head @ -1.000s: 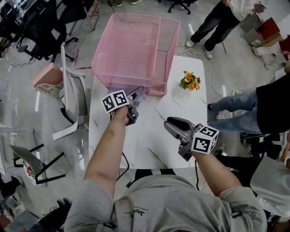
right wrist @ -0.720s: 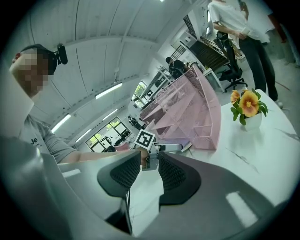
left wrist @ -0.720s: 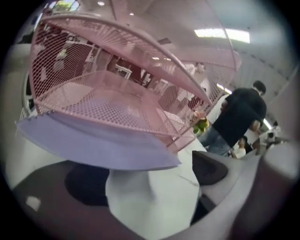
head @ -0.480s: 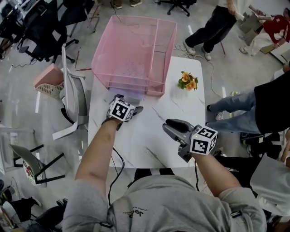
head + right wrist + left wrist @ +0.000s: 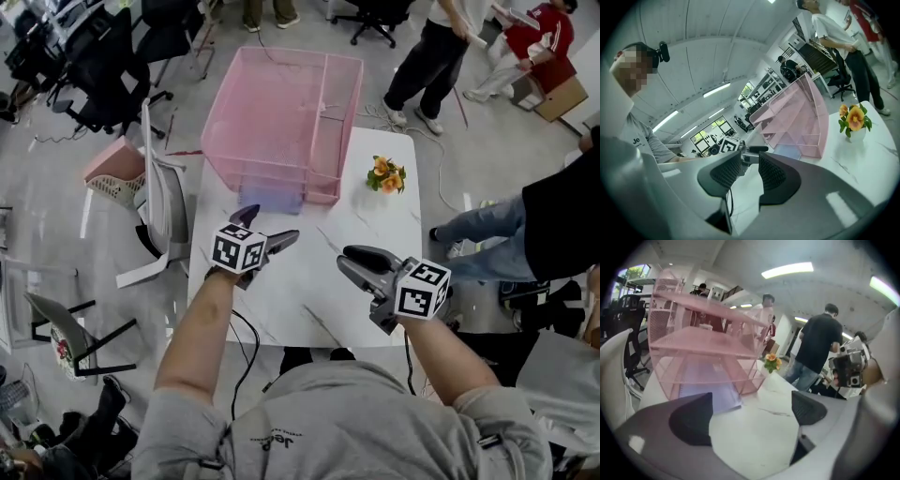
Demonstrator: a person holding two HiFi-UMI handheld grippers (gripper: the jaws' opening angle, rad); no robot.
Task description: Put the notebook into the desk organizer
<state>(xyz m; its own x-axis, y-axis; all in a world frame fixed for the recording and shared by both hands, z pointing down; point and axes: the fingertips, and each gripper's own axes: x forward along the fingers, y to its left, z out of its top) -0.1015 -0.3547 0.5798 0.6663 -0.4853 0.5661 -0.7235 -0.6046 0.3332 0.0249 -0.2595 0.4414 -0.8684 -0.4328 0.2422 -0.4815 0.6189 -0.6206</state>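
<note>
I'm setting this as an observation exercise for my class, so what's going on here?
A person at a white table holds a gripper in each hand. The pale notebook lies in the bottom tier of the pink mesh desk organizer, its near end sticking out. The left gripper hovers just in front of it, jaws wide apart and empty. The right gripper hangs aside, jaws narrowly apart, holding nothing.

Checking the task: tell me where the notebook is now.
Head view: the notebook lies in the pink organizer's bottom tier, edge sticking out toward the left gripper.
</note>
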